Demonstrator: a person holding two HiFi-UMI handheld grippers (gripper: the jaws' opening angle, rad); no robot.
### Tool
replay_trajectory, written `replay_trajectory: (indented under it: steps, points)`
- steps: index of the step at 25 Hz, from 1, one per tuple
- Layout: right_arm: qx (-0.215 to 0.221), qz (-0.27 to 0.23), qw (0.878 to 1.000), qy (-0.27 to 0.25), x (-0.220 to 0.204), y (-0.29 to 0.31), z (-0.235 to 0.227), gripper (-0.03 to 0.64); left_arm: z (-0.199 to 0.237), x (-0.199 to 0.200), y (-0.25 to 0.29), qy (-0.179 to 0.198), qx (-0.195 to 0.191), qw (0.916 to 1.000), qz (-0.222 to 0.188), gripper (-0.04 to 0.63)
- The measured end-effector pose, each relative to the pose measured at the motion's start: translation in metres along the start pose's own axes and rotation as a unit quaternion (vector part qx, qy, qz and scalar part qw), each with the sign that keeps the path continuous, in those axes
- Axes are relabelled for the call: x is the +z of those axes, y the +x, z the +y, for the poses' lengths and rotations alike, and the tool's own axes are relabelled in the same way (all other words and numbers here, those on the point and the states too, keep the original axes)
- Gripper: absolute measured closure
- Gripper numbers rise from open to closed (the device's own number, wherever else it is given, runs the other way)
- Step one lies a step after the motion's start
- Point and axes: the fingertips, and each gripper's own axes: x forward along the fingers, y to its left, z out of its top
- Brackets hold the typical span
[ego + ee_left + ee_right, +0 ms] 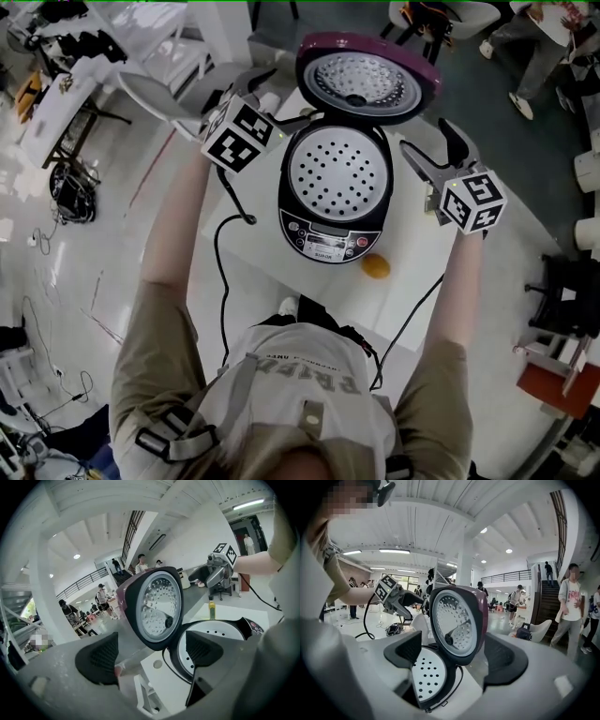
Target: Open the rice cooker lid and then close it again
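Observation:
The rice cooker (330, 234) stands in the middle of the white table (253, 253), its control panel facing me. Its purple lid (367, 77) stands up open at the back, and a white perforated tray (338, 172) fills the pot. My left gripper (281, 98) hovers open at the cooker's back left, beside the lid. My right gripper (437, 150) hovers open on the right side, near the lid's hinge end. In the left gripper view the lid (157, 609) stands beyond the open jaws, untouched. In the right gripper view the lid (457, 625) also stands clear of the pads.
A small orange object (375, 267) lies on the table by the cooker's front right. A black cable (221, 281) runs off the table's near left side. A white chair (159, 94) stands at the back left. People (569, 611) walk in the hall behind.

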Motion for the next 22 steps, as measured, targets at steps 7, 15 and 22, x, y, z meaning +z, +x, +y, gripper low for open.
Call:
replay_trajectory:
  steps: [7,15,22]
  points:
    - [0.013,0.004,1.0,-0.012,0.008,0.025,-0.024,0.213,0.025,0.007,0.022,0.007,-0.001,0.9999,0.009,0.127]
    - [0.034,0.021,0.999,-0.037,0.011,0.048,-0.039,0.19,0.024,0.004,0.048,0.026,-0.03,0.9989,0.023,0.118]
    - [0.063,0.036,0.996,-0.057,0.01,0.062,-0.039,0.16,0.019,0.01,0.062,0.043,-0.054,0.9973,0.026,0.095]
